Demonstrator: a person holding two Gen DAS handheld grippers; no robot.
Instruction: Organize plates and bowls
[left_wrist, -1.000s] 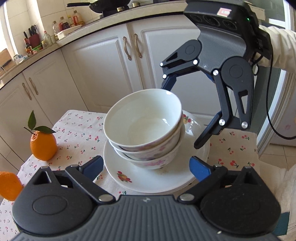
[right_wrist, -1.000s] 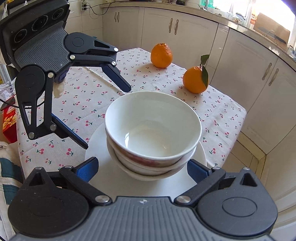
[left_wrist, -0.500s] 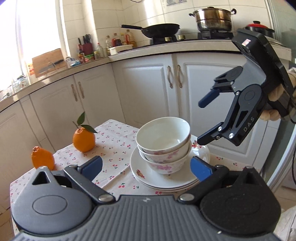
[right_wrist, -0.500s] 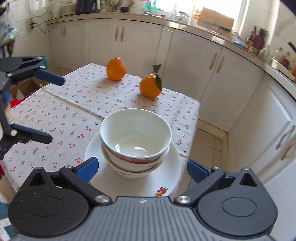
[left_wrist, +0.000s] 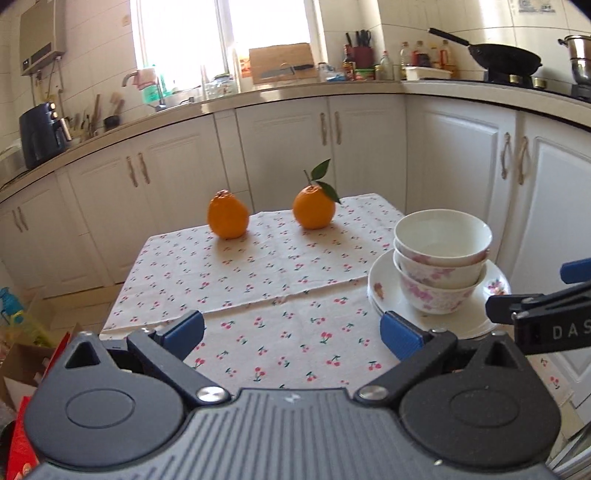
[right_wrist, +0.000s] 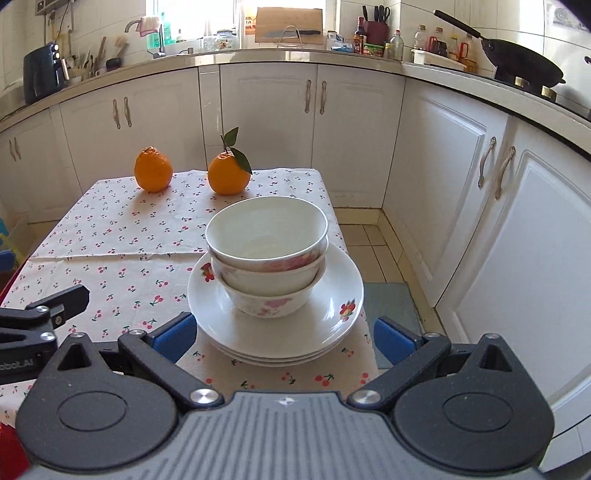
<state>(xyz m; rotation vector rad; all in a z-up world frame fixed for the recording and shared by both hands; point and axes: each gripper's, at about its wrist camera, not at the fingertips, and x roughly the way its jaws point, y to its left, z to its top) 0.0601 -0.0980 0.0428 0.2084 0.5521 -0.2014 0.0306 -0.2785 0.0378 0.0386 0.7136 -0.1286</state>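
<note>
Three white bowls with pink flowers (right_wrist: 266, 254) sit nested on a stack of white plates (right_wrist: 332, 295), at the right edge of the cherry-print tablecloth (right_wrist: 110, 236). My right gripper (right_wrist: 283, 339) is open, its blue pads wide apart just short of the plates' near rim and touching nothing. In the left wrist view the bowls (left_wrist: 441, 258) and plates (left_wrist: 384, 291) lie to the right. My left gripper (left_wrist: 291, 332) hangs open over bare cloth with nothing between its pads. Each gripper shows at the edge of the other's view: right gripper (left_wrist: 546, 314), left gripper (right_wrist: 44, 310).
Two oranges (right_wrist: 153, 170) (right_wrist: 227, 173), one with leaves, stand at the far end of the table. White kitchen cabinets (right_wrist: 461, 184) run behind and along the right, with tiled floor (right_wrist: 369, 240) between them and the table. Boxes and bags (left_wrist: 22, 350) lie at the left.
Both grippers have drawn back from the bowl stack and rolled to level. The stack has not moved. It now sits to the right in the left wrist view.
</note>
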